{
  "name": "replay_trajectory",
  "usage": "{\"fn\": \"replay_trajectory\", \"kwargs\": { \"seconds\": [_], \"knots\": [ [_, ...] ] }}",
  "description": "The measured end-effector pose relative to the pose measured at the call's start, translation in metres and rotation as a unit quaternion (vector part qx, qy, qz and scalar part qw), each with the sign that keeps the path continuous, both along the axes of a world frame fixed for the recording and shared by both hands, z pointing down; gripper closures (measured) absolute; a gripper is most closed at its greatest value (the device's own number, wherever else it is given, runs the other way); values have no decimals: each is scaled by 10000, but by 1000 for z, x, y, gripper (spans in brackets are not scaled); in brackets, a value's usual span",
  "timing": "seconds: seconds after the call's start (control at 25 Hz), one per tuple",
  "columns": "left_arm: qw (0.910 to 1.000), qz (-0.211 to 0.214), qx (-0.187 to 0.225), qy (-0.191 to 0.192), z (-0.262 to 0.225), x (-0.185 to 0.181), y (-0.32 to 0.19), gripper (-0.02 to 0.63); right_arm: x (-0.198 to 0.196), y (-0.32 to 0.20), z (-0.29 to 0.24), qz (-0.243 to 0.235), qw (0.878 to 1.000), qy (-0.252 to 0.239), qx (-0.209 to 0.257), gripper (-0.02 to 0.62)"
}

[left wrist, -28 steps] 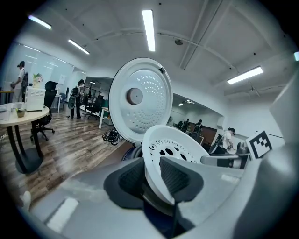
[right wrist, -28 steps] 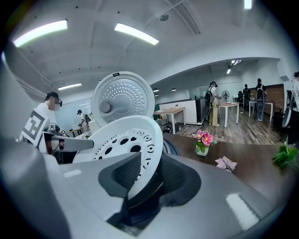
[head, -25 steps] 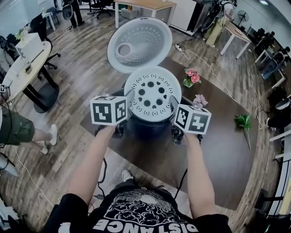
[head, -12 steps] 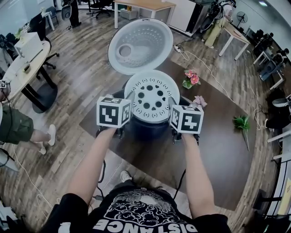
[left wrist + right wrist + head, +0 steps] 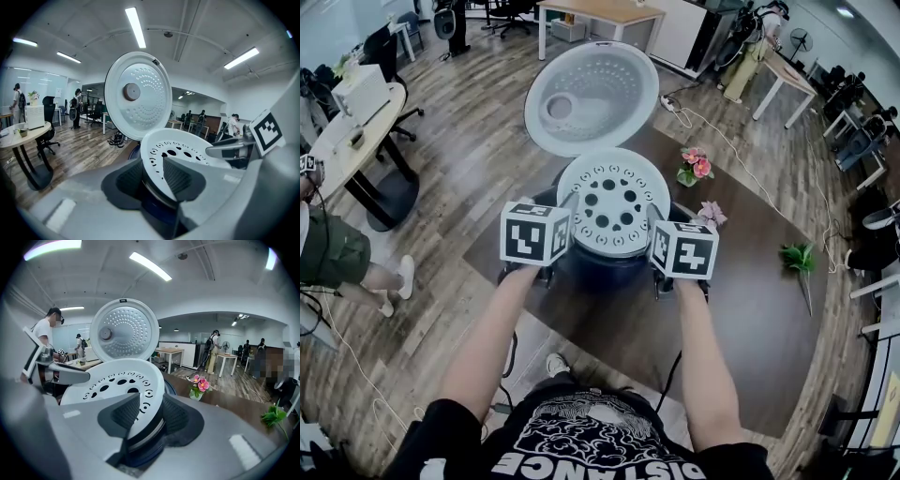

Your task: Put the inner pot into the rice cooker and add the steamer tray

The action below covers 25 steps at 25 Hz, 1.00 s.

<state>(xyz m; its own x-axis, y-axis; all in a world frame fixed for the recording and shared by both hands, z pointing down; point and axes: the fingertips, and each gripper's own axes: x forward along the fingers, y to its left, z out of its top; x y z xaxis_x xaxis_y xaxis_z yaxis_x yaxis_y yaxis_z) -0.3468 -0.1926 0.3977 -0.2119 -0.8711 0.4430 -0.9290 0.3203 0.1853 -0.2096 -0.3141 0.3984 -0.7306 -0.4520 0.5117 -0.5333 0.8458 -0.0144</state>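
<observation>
The white steamer tray (image 5: 612, 202) sits on top of the dark rice cooker (image 5: 609, 270), whose lid (image 5: 591, 98) stands open on the far side. The left gripper (image 5: 152, 176) is clamped on the tray's left rim and the right gripper (image 5: 147, 416) on its right rim. The cooker stands on the brown tabletop (image 5: 750, 309), with pink flowers (image 5: 696, 161) to the far right.

White holed steamer tray (image 5: 613, 199), dark blue rice cooker (image 5: 609, 267), pink flowers (image 5: 697, 161)

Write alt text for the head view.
The left tool and right tool grip opposite sides of a white holed steamer tray atop a dark rice cooker, lid open behind, on a brown table with flowers.
</observation>
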Motion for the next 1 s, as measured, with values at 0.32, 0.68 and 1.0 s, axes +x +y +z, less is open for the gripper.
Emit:
{"fn": "replay_trajectory", "kwargs": {
  "seconds": [0.32,0.68,1.0],
  "knots": [
    [10000,-30,-30,-19,-1,-1,-2,474,-1,-2,-1,-31,10000,-34,-20,443],
    [9995,-125,-6,-282,-5,-5,11,468,-1,7,0,-80,9998,-165,15,417],
    [9988,46,198,-448,-27,15,3,468,13,8,-12,-40,9992,-399,43,417]
  ]
}}
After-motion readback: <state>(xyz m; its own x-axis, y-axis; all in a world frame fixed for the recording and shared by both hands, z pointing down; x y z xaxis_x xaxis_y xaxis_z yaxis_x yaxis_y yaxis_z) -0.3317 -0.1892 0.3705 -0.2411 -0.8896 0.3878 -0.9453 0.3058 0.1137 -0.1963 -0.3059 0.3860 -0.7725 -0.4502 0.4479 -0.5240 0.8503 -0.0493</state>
